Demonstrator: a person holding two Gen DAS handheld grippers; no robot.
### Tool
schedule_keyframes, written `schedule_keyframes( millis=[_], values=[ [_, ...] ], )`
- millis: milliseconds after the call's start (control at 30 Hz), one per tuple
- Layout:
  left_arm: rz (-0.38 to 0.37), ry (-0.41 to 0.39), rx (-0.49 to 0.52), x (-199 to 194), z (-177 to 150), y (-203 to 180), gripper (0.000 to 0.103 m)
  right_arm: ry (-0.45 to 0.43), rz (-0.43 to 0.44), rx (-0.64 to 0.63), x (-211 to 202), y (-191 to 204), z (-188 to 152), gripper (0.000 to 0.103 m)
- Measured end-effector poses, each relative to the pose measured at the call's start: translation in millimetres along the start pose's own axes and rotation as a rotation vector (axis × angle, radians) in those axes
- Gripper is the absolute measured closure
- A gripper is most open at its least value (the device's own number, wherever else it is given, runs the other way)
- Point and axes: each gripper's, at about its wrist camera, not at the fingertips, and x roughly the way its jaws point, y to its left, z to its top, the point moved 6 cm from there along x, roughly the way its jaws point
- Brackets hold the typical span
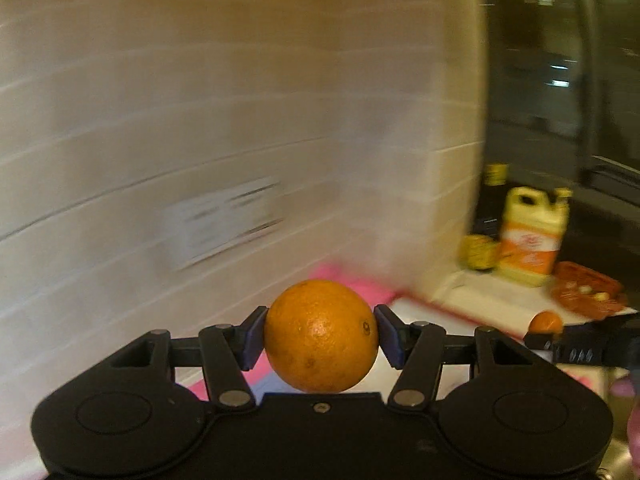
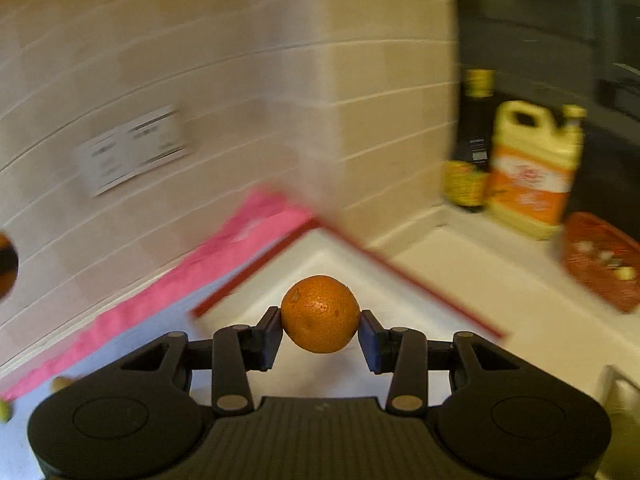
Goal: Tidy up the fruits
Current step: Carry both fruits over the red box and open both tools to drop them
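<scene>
My left gripper point(image 1: 321, 336) is shut on a large orange point(image 1: 321, 336) and holds it in the air in front of the tiled wall. My right gripper point(image 2: 320, 332) is shut on a smaller, darker orange point(image 2: 320, 314) above the white counter. In the left wrist view the right gripper and its small orange point(image 1: 546, 322) show at the right edge. Both views are blurred by motion.
A pink cloth point(image 2: 224, 252) lies along the wall on the white counter point(image 2: 452, 276). A yellow detergent jug point(image 2: 532, 168), a dark bottle point(image 2: 478, 120) and a small yellow jar point(image 2: 464, 184) stand in the corner. An orange-red basket point(image 2: 600, 264) lies at right. A wall socket point(image 2: 132, 152) is at left.
</scene>
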Motion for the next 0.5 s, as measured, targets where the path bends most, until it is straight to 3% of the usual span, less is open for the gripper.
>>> schedule_keyframes(
  millis=[100,200,333,500],
  values=[
    [-0.114,0.038,0.030,52.8,12.6,-42.3,0.034,0.017,-0.037,0.021,9.4,-29.0,0.9,0.060],
    [-0.193,0.153,0.033,117.9,0.3,-76.3,0.034,0.065,-0.036,0.042,32.7,-46.4,-3.6,0.060],
    [-0.227,0.278,0.054,186.6,-31.9,-102.6,0.034,0.137,-0.015,0.057,64.6,-53.6,-14.4,0.059],
    [-0.232,0.415,0.028,243.0,-73.9,-108.6,0.034,0.239,0.010,0.044,110.8,-48.9,-31.4,0.059]
  ],
)
